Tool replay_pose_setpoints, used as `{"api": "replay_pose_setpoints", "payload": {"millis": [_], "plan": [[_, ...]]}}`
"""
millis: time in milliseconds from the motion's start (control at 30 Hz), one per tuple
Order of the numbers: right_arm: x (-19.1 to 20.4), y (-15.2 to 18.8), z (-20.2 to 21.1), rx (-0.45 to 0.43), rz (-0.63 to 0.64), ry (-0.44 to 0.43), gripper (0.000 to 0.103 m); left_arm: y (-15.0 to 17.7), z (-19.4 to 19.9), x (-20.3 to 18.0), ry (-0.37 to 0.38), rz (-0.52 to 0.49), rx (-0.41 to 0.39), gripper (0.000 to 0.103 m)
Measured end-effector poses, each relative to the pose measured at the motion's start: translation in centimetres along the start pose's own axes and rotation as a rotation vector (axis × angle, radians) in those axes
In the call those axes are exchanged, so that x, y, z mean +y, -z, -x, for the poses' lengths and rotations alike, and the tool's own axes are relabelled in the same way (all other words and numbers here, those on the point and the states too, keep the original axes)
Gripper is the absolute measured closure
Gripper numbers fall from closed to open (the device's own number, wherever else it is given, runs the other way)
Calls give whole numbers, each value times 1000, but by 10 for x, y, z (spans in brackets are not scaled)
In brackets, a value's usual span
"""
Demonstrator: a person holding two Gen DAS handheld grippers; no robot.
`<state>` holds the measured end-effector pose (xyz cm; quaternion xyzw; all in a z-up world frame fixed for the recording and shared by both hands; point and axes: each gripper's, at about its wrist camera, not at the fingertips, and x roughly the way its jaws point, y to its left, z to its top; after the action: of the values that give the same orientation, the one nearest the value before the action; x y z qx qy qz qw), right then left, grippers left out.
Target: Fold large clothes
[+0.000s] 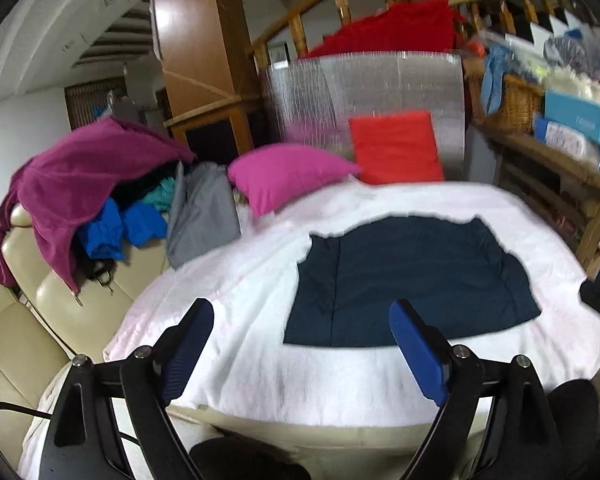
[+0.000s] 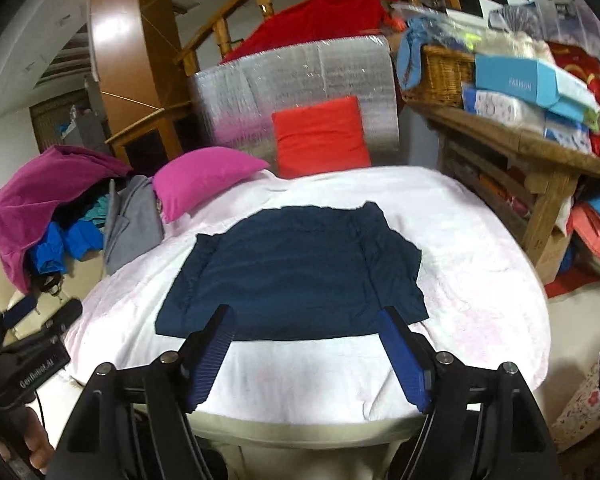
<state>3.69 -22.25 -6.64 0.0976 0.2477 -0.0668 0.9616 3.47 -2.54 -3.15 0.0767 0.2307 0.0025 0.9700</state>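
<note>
A dark navy garment (image 1: 412,284) lies flat and partly folded on a white blanket (image 1: 260,360) spread over the bed. From the right wrist the navy garment (image 2: 296,272) fills the middle of the white blanket (image 2: 480,280). My left gripper (image 1: 302,312) hangs above the blanket's near edge, open, with nothing between its blue pads (image 1: 418,354). My right gripper (image 2: 304,320) is also open and empty, raised over the garment's near hem. At the far left of the right wrist view, the left gripper (image 2: 40,316) shows from the side, held by a hand.
A heap of clothes, among them a purple (image 1: 80,184), a blue (image 1: 116,228) and a grey (image 1: 200,216) piece, lies on a cream sofa (image 1: 28,332) at the left. A pink pillow (image 1: 288,172) and red cushion (image 1: 396,148) lean on a silver panel. A cluttered wooden table (image 2: 520,140) stands right.
</note>
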Motion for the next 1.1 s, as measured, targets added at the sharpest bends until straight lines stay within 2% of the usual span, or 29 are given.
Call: {"api": "replay_pose_setpoints", "payload": {"millis": [100, 200, 500, 1100], "plan": [[15, 0, 23, -13, 22, 6, 25, -6, 25, 6, -17, 9, -74, 4], [26, 2, 37, -20, 47, 12, 25, -11, 42, 11, -28, 18, -125, 4], [45, 5, 65, -51, 56, 14, 25, -15, 72, 20, 0, 39, -166, 3], [55, 3, 74, -84, 60, 28, 25, -12, 83, 42, 56, 101, -213, 2]]}}
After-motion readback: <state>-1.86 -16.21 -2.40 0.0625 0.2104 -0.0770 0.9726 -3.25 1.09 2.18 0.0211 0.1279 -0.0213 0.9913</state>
